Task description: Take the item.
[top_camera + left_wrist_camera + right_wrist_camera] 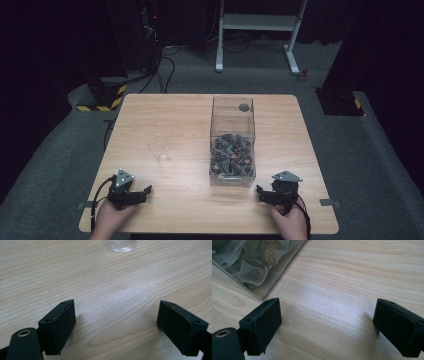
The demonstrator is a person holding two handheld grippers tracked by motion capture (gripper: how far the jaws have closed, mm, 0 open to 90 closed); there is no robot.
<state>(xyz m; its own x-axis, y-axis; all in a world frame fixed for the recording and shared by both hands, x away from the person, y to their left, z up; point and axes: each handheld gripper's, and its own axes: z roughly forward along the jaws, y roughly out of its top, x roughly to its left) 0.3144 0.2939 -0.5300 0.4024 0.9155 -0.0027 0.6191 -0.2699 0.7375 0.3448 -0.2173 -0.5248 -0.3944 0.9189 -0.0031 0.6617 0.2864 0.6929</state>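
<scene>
A clear plastic box (232, 145) stands right of the table's middle, its front half filled with several small dark mesh pouches (231, 156). Left of it is an empty clear cup (159, 150). My left gripper (139, 194) rests near the front left edge, open, with nothing between its jaws. In the left gripper view the left gripper (116, 322) lies low over bare wood, with the cup's base (120, 245) straight ahead. My right gripper (266, 195) is open near the box's front right corner. In the right gripper view the right gripper (328, 322) is empty, the box corner (259, 293) just ahead on the left.
The wooden table (190, 120) has bare surface behind the cup and around both grippers. Inside the box, grey mesh and a brown round label (269, 251) press against the wall. A white frame (257, 22) and dark equipment stand on the floor beyond the table.
</scene>
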